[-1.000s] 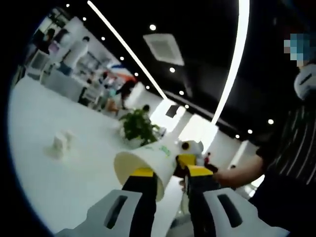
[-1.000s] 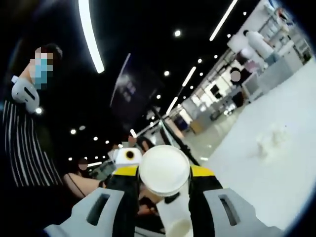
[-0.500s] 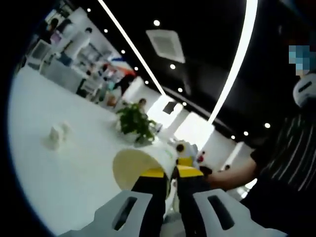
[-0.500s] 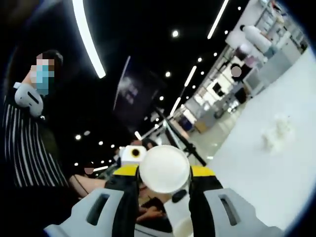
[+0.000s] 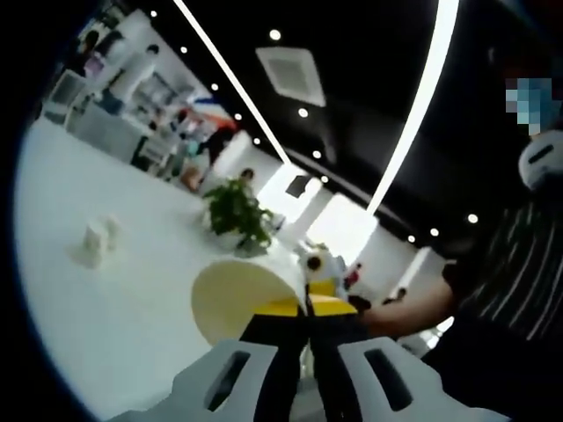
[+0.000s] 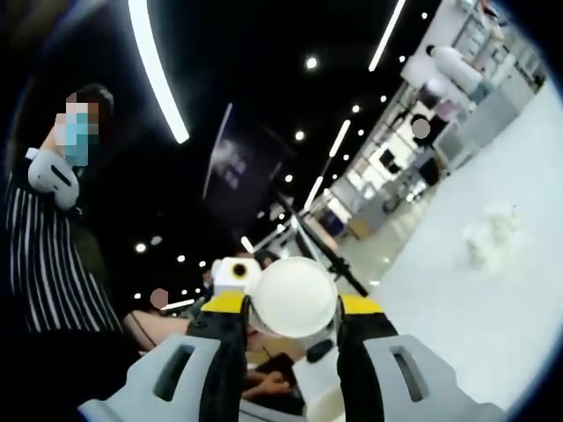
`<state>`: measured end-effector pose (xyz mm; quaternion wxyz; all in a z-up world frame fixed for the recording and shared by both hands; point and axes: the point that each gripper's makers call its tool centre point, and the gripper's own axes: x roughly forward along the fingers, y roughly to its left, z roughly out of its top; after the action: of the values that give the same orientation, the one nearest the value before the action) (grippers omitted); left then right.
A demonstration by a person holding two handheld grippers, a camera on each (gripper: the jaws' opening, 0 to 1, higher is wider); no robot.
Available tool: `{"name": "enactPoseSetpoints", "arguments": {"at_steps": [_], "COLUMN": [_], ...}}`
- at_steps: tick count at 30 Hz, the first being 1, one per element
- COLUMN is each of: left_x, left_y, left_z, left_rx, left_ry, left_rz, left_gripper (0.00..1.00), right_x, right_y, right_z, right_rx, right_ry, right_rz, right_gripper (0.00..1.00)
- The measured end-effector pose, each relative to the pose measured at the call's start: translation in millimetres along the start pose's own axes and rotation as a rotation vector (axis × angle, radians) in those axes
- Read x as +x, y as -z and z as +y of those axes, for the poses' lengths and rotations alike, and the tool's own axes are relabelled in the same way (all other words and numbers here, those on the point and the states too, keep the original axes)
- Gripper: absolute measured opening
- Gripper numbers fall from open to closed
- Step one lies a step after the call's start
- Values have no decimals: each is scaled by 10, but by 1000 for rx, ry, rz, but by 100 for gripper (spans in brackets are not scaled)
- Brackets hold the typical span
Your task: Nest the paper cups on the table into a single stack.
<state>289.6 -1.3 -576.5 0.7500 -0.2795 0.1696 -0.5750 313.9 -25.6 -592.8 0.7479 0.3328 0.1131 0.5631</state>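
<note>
Both cups aloft over tabletop [image 5: 132, 299], axes near collinear: left gripper [image 5: 295, 327] jaws pinching open-mouthed paper cup [image 5: 242, 294]; right gripper [image 6: 295, 321] jaws clamping base-forward cup [image 6: 293, 297].

Long ceiling light strips [image 5: 413, 132] are blazing white w/ glare in both views, against a dark ceiling. The white table [image 5: 132, 290] is washing out, nearly overexposed. Everything's looking soft, esp. the far background, which is blurring. Fisheye is bending straight lines toward the edges. The person's striped shirt [image 6: 44, 264] is sitting in dim shadow.
</note>
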Motion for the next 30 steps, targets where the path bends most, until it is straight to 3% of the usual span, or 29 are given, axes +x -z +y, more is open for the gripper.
{"name": "enactPoseSetpoints", "arguments": {"at_steps": [7, 11, 18, 26, 30], "left_x": [-28, -66, -153, -248, -300], "left_y": [7, 47, 109, 197, 259], "left_z": [22, 21, 19, 40, 54], "left_rx": [2, 20, 19, 14, 23], "left_ry": [-14, -32, -41, -62, -81], "left_rz": [12, 34, 58, 83, 118], "left_gripper": [0, 0, 0, 0, 0], "right_x": [-108, -213, -362, -469, -515], "right_y": [-35, -76, -224, -291, -298], "right_z": [-44, -195, -324, -503, -577], "right_rx": [-10, -56, -109, -160, -218], "right_ry": [26, 100, 164, 262, 314], "right_rz": [-20, -17, -50, -36, 6], "right_gripper": [36, 43, 44, 49, 50]}}
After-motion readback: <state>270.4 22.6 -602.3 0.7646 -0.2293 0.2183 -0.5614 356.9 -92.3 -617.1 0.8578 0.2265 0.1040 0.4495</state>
